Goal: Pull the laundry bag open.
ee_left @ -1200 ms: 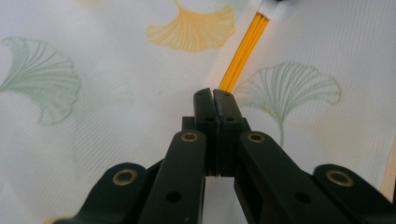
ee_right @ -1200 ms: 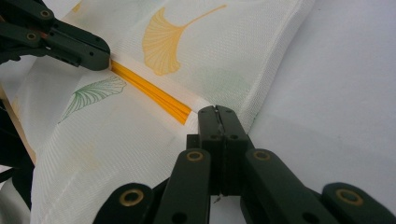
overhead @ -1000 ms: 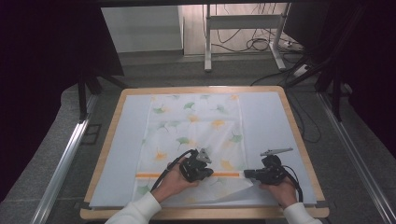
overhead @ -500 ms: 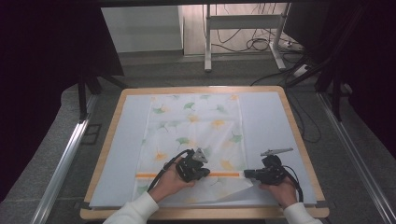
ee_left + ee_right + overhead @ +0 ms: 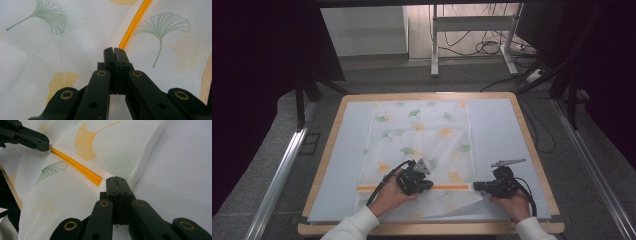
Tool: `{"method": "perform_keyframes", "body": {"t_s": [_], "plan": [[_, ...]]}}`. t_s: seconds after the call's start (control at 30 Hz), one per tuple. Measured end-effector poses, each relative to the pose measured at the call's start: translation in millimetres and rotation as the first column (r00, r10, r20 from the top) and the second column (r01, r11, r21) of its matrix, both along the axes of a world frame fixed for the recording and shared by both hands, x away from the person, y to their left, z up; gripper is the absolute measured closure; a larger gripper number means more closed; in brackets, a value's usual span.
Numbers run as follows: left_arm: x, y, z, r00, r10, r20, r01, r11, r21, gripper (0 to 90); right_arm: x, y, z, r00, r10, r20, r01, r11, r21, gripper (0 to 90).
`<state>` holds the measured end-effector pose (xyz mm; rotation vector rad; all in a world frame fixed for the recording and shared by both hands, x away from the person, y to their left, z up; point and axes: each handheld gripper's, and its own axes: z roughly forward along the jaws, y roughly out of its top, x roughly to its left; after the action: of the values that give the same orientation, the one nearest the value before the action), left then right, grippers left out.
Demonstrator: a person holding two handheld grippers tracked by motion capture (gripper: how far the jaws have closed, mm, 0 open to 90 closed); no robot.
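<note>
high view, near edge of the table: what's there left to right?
Bare pale table cover → left hand → left hand-held gripper on the ginkgo-print cloth at its orange stripe → right hand-held gripper at the cloth's right edge → right hand → wooden table rim.

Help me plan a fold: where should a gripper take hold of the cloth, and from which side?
Probably the near hem of the cloth, beside the orange stripe, coming in low from the person's side. That edge is already lifted off the table, so jaws can close over it. The left gripper and right gripper both sit shut there.
</note>
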<state>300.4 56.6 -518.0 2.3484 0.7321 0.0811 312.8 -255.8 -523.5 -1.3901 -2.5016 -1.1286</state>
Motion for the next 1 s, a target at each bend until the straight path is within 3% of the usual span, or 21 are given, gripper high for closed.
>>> {"method": "perform_keyframes", "body": {"t_s": [0.7,1.0], "plan": [[-2.9,11.1,0.4,0.9997,0.023,-0.002,-0.023,0.9996,0.014,90.0,-0.3,0.9,0.2,1.0000,0.002,0.007,-0.002,1.000,-0.004,90.0],[-4.7,31.3,-0.4,0.9984,0.054,-0.013,-0.054,0.9984,0.015,90.0,-0.5,1.1,0.5,1.0000,0.003,0.007,-0.003,1.000,-0.008,90.0]]}}
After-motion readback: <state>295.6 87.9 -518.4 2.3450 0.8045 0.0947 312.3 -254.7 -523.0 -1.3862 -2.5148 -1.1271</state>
